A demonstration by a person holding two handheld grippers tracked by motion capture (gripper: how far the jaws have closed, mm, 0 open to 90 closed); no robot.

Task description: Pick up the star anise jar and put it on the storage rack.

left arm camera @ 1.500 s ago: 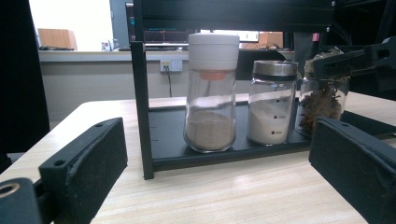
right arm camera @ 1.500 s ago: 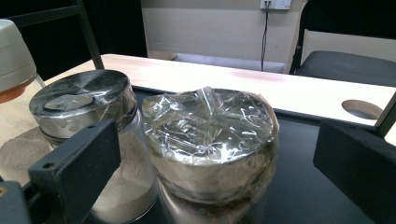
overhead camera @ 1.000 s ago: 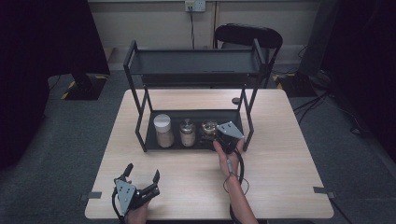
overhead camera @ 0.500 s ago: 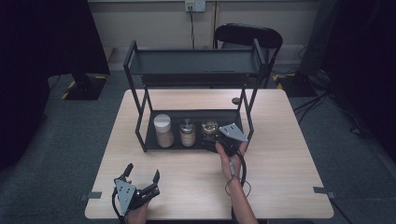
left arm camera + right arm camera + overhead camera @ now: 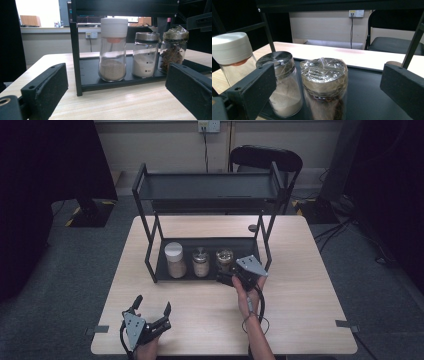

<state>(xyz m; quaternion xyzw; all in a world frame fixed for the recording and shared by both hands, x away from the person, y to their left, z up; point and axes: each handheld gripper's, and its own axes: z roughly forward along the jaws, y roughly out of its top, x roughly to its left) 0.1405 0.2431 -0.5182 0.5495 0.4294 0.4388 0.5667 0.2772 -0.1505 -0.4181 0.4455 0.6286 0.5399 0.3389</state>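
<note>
A: Wrapped jar: my right gripper, jaws apart, has edged closer to it, centre frame on the rack's lower shelf.
B: Meaning?
A: Grasp looks next; left gripper idles open, lower left.

black rack, white-capped jar, pale wood table

We see even overhead light on the pale wooden table; surroundings dark, nearest black jaws blurred at 6 o'clock.
</note>
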